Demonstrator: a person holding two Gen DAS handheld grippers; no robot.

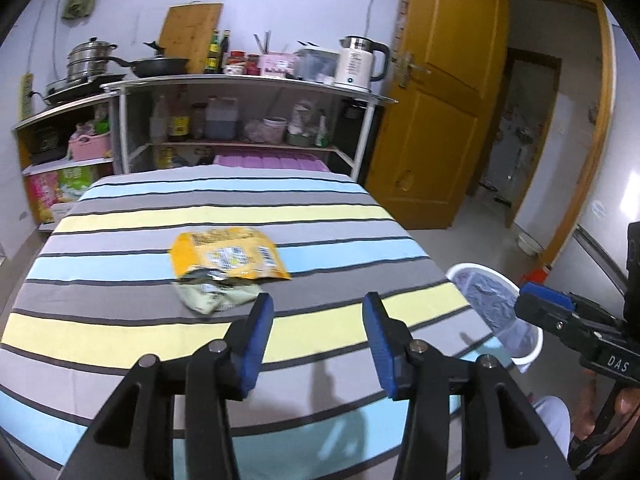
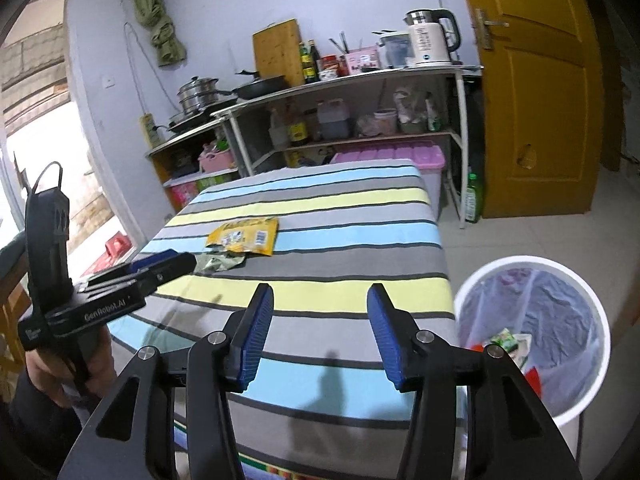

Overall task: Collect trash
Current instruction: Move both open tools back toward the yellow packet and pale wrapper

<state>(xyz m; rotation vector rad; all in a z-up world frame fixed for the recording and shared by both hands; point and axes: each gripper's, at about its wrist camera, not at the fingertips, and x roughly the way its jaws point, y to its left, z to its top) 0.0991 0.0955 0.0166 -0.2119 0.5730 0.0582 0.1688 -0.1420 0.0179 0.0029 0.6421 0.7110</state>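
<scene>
A yellow snack wrapper [image 1: 232,254] [image 2: 244,236] lies flat on the striped tablecloth [image 1: 340,216] [image 2: 352,256]. A crumpled green wrapper [image 1: 216,294] [image 2: 220,262] touches its near edge. My left gripper [image 1: 319,300] is open and empty, just short of the green wrapper and to its right. My right gripper [image 2: 321,292] is also open and empty, over the near part of the table. A white trash bin [image 1: 472,267] [image 2: 520,260] with a clear liner stands on the floor at the table's right side, with some wrappers inside.
Behind the table stands a white shelf [image 1: 248,80] [image 2: 360,74] with a kettle [image 1: 360,62], pans and bottles. A pink-lidded storage box [image 2: 400,158] sits under it. A yellow door [image 1: 436,100] [image 2: 536,92] is at the right, with a green bottle [image 2: 474,200] on the floor.
</scene>
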